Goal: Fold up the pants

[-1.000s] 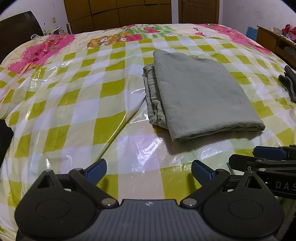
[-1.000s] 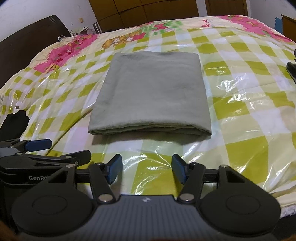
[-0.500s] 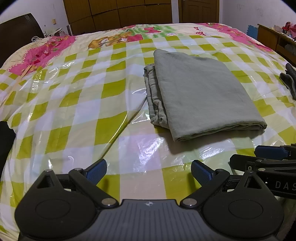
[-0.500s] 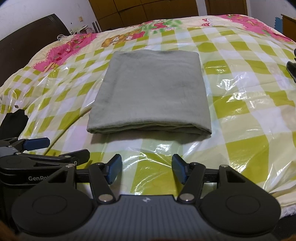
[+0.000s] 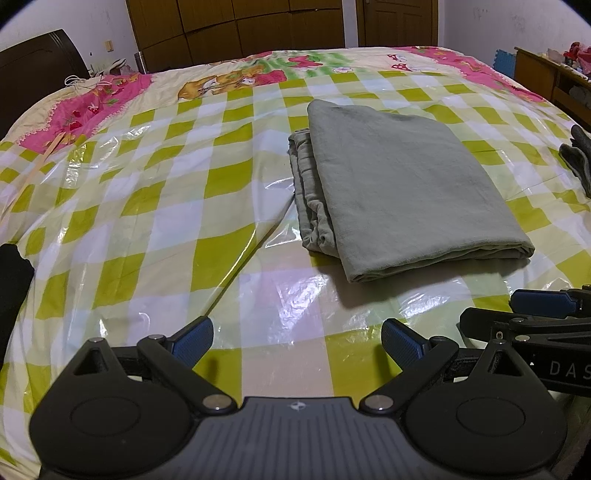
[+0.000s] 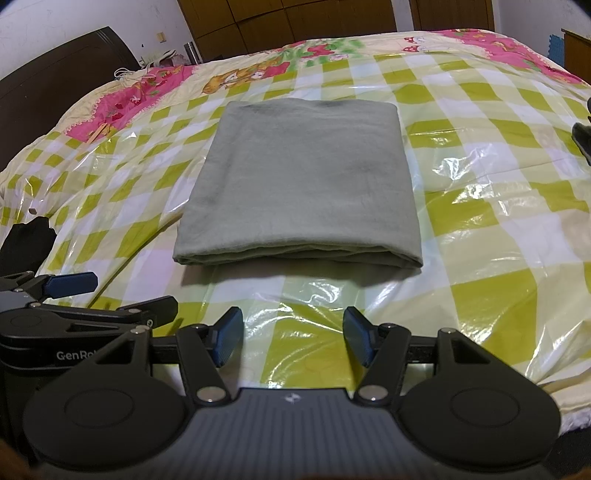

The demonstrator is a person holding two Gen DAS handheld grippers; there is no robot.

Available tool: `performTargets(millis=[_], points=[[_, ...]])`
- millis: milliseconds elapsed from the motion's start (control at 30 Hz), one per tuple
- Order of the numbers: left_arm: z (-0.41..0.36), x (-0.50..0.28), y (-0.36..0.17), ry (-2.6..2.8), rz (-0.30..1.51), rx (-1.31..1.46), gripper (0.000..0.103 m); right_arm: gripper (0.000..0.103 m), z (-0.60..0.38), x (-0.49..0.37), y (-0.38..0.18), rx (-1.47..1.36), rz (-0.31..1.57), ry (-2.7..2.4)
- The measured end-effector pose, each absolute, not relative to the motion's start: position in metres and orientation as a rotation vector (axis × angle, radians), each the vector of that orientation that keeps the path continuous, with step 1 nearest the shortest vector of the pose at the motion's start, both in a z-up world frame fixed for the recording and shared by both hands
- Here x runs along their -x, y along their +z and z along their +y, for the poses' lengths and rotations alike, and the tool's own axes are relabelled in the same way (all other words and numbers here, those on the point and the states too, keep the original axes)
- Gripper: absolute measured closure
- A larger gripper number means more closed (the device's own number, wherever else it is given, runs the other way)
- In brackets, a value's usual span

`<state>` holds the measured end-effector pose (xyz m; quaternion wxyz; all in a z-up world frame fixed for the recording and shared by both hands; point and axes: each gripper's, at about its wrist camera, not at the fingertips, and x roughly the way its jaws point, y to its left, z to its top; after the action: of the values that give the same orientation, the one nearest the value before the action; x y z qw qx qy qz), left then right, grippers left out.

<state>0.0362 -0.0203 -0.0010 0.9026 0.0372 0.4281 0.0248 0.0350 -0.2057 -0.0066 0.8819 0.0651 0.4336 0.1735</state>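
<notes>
Grey-green pants (image 5: 402, 192) lie folded into a neat rectangle on the bed; in the right wrist view they (image 6: 303, 177) lie straight ahead. My left gripper (image 5: 297, 341) is open and empty, low over the bed's near edge, short of the pants and to their left. My right gripper (image 6: 293, 339) is open and empty, just short of the pants' near folded edge. Each gripper shows in the other's view: the right one (image 5: 543, 314) at the right edge, the left one (image 6: 74, 291) at the left edge.
The bed (image 5: 147, 221) has a green and white checked cover under clear plastic sheeting (image 6: 491, 221). A dark garment (image 5: 578, 155) lies at the right edge. A dark headboard (image 6: 55, 85) stands left, wooden wardrobes (image 5: 236, 26) behind, a wooden shelf (image 5: 546, 81) at right.
Both grippers have drawn back and risen slightly from the pants. The pants have not moved, and both grippers stay open.
</notes>
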Motion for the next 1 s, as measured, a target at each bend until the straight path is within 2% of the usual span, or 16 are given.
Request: performTargets(millis=[1000], points=[[-0.0185,-0.0323,0.0063,0.060,0.847,-0.074,0.000,0.039,-0.2082,-0.0361,-0.0051,-0.115,0.883,0.343]])
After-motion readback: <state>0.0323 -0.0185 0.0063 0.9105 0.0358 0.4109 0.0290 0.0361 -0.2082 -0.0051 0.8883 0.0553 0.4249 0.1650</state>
